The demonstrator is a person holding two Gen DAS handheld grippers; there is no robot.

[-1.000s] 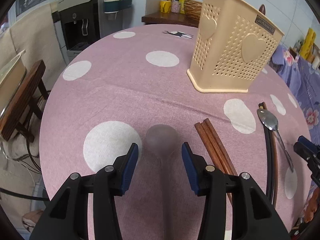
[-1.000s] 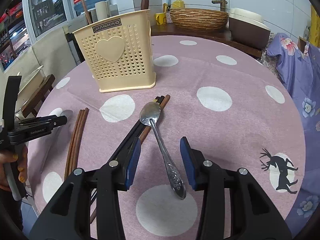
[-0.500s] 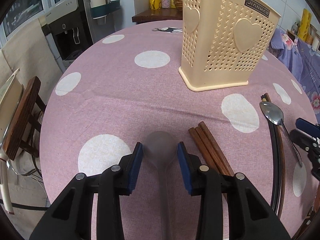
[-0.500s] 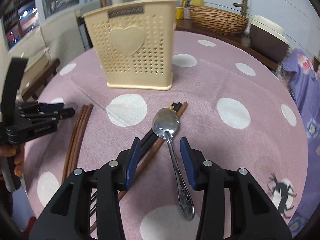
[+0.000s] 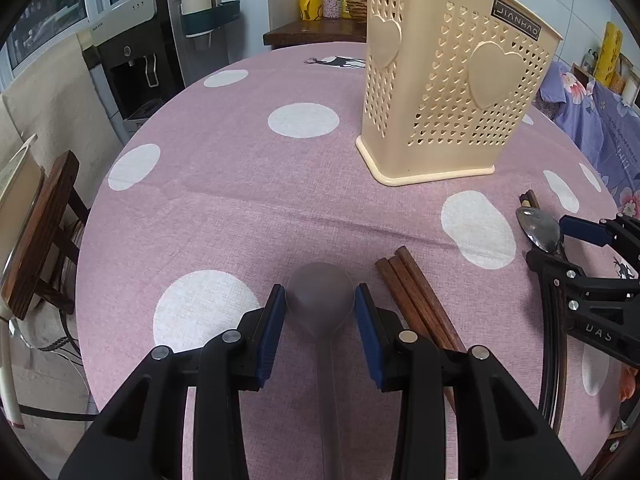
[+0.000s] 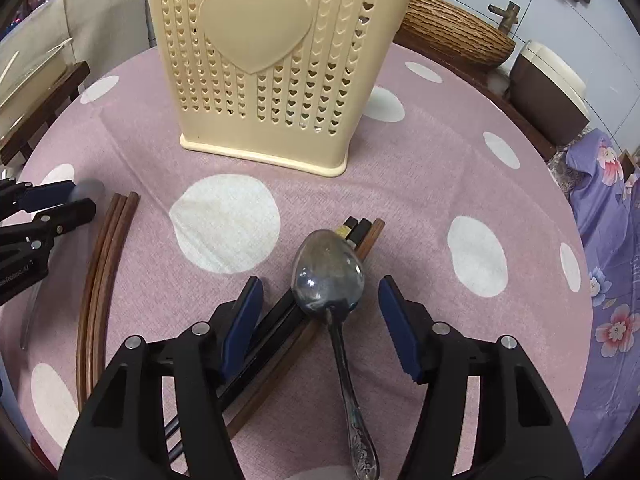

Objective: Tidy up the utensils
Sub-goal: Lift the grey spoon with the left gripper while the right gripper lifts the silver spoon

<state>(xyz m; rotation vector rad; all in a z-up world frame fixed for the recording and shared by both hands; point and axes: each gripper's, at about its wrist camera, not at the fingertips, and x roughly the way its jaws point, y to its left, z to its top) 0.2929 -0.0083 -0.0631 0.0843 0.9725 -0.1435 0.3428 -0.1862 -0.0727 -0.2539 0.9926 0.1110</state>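
My left gripper (image 5: 320, 312) pinches the bowl of a frosted grey plastic spoon (image 5: 322, 300) on the table, while my right gripper (image 6: 322, 312), jaws opening, straddles untouched the shiny metal spoon (image 6: 329, 280) lying across dark chopsticks (image 6: 280, 320).

Holder (image 6: 276, 60) top cut off by frame; metal spoon (image 6: 332, 284) hides chopsticks (image 6: 360, 232) partly.

Standing left of the table (image 5: 240, 184): water dispenser (image 5: 136, 60), wooden chair (image 5: 44, 232). Sitting beyond the table: woven basket (image 6: 452, 36), yellow mug (image 5: 311, 8). Lying right of it: floral cloth (image 6: 608, 240).
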